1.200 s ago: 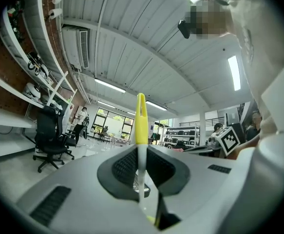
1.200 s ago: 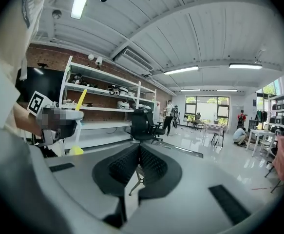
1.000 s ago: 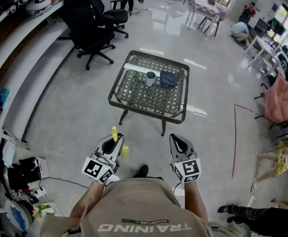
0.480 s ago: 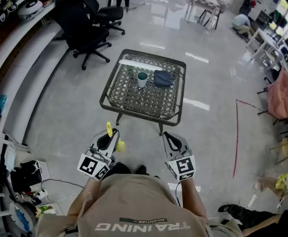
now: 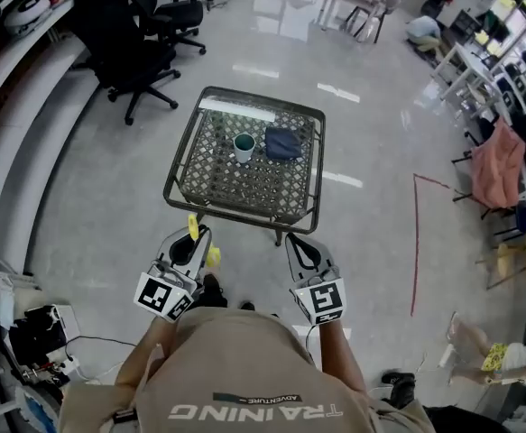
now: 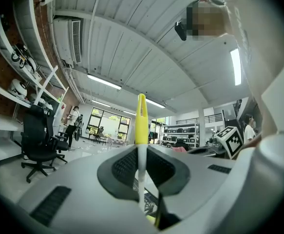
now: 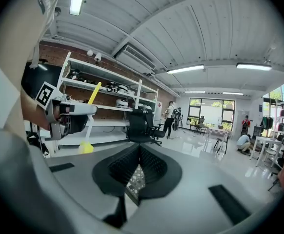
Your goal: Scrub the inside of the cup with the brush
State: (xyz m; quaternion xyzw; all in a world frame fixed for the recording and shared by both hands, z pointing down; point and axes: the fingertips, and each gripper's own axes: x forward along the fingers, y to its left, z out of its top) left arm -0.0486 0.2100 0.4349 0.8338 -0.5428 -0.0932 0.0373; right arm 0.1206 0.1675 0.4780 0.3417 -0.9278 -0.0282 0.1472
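The left tongs [image 5: 189,244] are pinching the brush [image 6: 141,118], head half hiding beneath them, handle pointing upward, the right tongs [image 5: 300,247] are pressing together empty, and the cup [image 5: 244,147] is standing on the tabletop [image 5: 235,192] well ahead.

A square tabletop [image 5: 235,188] of dark metal lattice stands on the glossy grey floor [image 5: 109,197]. On its far half sits a cup [image 5: 244,147], with a dark-blue cloth [image 5: 283,142] just to its right. A white strip [image 5: 237,108] lies along the far edge.

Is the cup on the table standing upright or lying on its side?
Upright: the cup stands on its base on the lattice table, its round opening facing up.
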